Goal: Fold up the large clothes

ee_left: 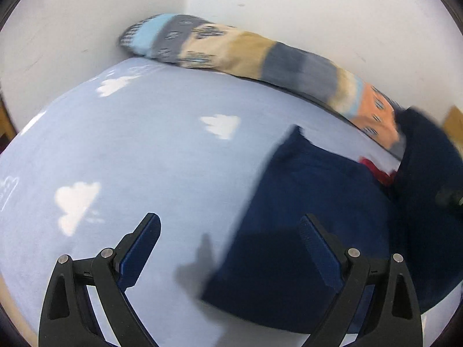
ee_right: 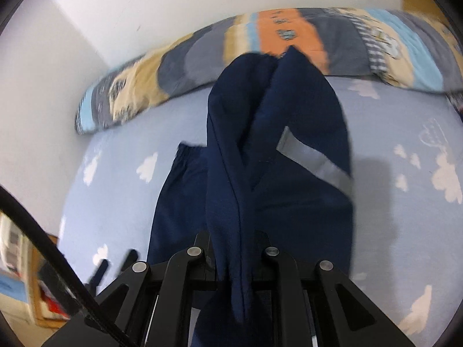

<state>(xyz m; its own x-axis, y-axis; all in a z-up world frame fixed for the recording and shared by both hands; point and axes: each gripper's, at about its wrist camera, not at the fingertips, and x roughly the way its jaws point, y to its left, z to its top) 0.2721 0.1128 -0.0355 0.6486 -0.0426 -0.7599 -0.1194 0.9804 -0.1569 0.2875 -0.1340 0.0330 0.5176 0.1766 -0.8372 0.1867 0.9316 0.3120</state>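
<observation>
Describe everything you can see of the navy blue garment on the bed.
The navy garment looks like soft, matte woven cloth with a grey strip across one panel and a gathered hem. One part is pinched in the right gripper and lifted, draping in folds; the rest lies on the cloud-print sheet. The left gripper is open, not touching it.

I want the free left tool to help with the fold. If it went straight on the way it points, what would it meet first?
Probably the left edge of the dark navy garment lying on the light blue cloud-print bed sheet. The open left tool points about at that edge; blur and unclear depth mean it might touch bare sheet first.
</observation>
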